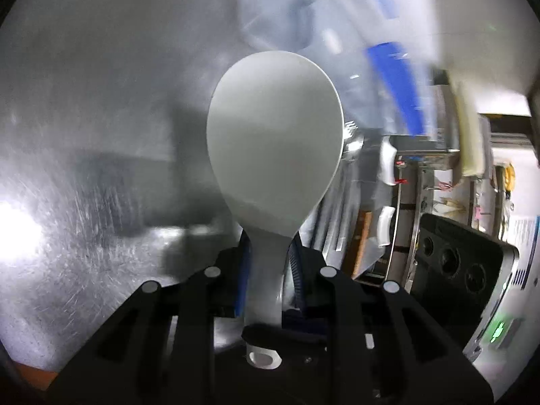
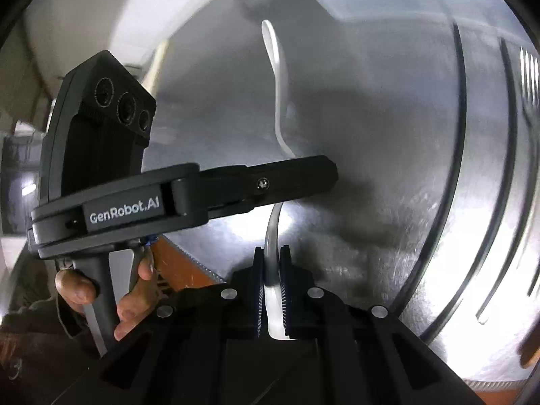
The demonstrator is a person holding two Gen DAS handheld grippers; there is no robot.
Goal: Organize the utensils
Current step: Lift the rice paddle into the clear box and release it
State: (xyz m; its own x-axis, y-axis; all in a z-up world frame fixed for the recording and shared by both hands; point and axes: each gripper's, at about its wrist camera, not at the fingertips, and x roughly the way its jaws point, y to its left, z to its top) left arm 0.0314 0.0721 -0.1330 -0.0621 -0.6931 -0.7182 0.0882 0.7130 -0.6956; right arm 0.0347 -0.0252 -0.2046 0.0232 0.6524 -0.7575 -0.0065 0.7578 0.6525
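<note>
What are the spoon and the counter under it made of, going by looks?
Spoon: probably plastic, white with a matte, smooth finish; its handle looks slightly see-through where the hand-held gripper clamps it in the right wrist view. Melamine can't be ruled out.
Counter: looks like stainless steel, with a brushed finish, fine scratches and a bright glare spot.

A scratched stainless-steel tabletop (image 1: 84, 175) with glare spots carries a blurred clear plastic bag (image 1: 337, 33) with blue markings at its far side.
</note>
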